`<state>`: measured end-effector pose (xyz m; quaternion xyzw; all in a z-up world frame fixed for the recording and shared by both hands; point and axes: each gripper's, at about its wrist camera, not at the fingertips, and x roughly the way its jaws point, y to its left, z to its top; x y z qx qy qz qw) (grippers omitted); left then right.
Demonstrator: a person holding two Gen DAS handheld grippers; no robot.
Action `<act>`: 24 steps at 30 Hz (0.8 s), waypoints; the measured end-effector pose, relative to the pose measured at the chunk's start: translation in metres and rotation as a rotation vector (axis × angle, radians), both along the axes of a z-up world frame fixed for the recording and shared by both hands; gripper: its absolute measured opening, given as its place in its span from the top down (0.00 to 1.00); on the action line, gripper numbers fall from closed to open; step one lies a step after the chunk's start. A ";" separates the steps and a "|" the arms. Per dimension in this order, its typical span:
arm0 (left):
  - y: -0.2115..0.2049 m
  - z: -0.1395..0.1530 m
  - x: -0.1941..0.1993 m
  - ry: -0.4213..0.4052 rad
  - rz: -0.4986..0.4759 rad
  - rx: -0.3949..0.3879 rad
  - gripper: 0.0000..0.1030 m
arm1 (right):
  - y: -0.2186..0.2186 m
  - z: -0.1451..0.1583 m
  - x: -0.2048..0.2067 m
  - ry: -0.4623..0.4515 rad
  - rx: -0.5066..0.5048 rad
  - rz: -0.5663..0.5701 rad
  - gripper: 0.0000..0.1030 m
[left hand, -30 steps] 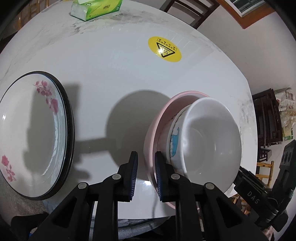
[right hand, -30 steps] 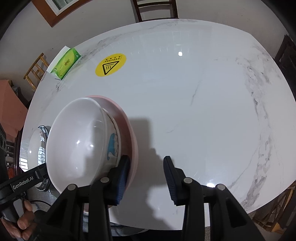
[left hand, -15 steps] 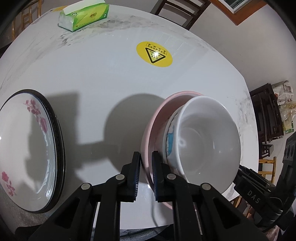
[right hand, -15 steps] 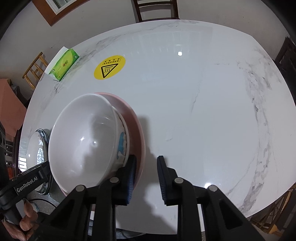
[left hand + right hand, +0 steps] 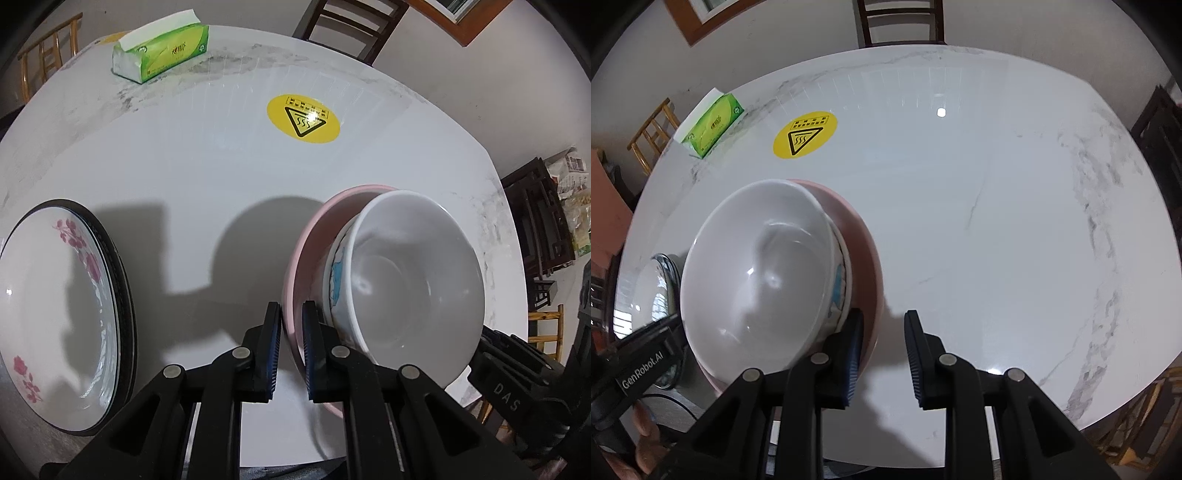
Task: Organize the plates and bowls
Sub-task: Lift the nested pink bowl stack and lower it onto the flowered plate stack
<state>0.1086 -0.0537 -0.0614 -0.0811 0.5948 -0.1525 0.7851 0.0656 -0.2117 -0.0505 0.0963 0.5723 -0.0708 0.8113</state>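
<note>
A white bowl (image 5: 406, 280) with a blue drawing sits nested in a pink bowl (image 5: 310, 243); the stack is tilted and held above the marble table (image 5: 207, 166). My left gripper (image 5: 291, 347) is shut on the pink bowl's rim. In the right wrist view the same white bowl (image 5: 764, 266) and pink bowl (image 5: 864, 251) show at the left. My right gripper (image 5: 882, 350) is open, its left finger against the pink rim, its right finger apart. A white plate with pink flowers (image 5: 48, 314) lies on a black-rimmed plate at the left.
A green tissue box (image 5: 162, 48) lies at the table's far edge, with a yellow warning sticker (image 5: 303, 119) beyond the bowls. Chairs stand past the far edge. The flowered plate stack (image 5: 661, 291) shows behind the bowls in the right wrist view.
My left gripper has closed tighter on the pink rim. My right gripper narrowed, then opened again. The bowl stack has risen and shifted a little toward the table's middle.
</note>
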 end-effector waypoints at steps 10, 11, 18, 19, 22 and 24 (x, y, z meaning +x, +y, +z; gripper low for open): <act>-0.001 0.000 0.001 -0.031 0.004 0.003 0.93 | 0.009 0.002 0.003 -0.020 -0.047 0.025 0.90; 0.000 0.000 0.001 -0.036 0.003 0.001 0.93 | 0.009 0.002 0.002 -0.020 -0.050 0.026 0.90; 0.000 0.000 -0.001 -0.047 0.004 -0.003 0.93 | 0.010 0.003 0.001 -0.024 -0.042 0.019 0.90; 0.000 0.000 -0.001 -0.046 0.005 -0.003 0.93 | 0.010 0.003 0.001 -0.025 -0.042 0.018 0.90; 0.001 -0.001 -0.001 -0.044 0.003 -0.002 0.93 | 0.009 0.003 0.000 -0.023 -0.035 0.015 0.90; 0.000 -0.001 -0.001 -0.038 0.001 -0.003 0.93 | 0.008 0.003 0.000 -0.018 -0.029 0.015 0.90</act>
